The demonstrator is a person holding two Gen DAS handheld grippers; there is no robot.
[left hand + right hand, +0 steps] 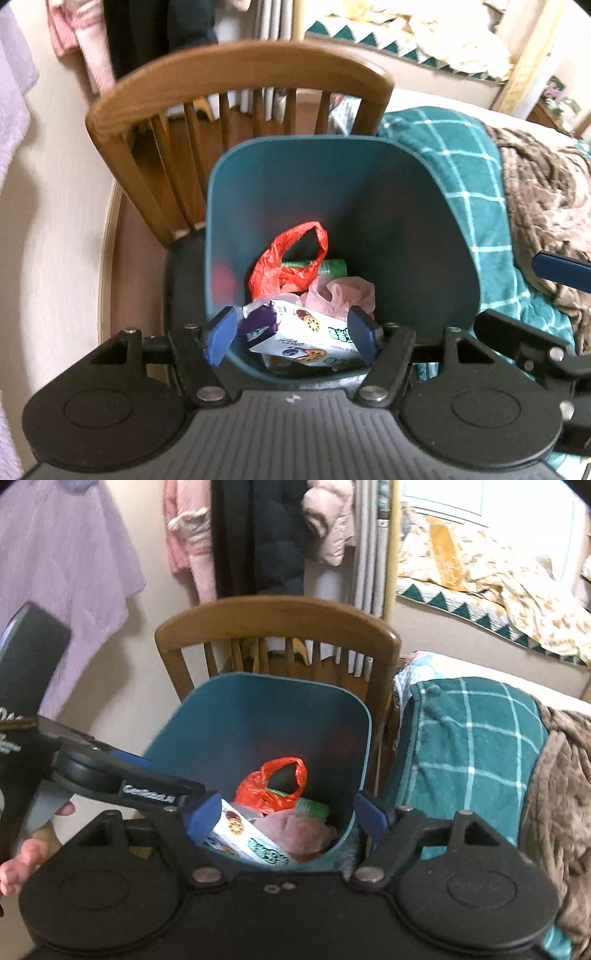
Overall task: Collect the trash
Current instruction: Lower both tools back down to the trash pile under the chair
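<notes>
Matt plastic bin (424, 229), wooden chair (240, 70)

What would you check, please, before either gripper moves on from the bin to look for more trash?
1. Left gripper empty: ok, jaws wide apart, nothing pinched between them.
2. Right gripper empty: ok, jaws apart over the bin's near rim.
3. Snack wrapper inside the teal bin: ok, it lies on top of the pile.
4. Red plastic bag and pink bag contained: ok, both below the rim.
5. Bin stable on the wooden chair: cannot tell, its base is hidden.
6. Grippers clear of each other: cannot tell, they sit close side by side.
</notes>
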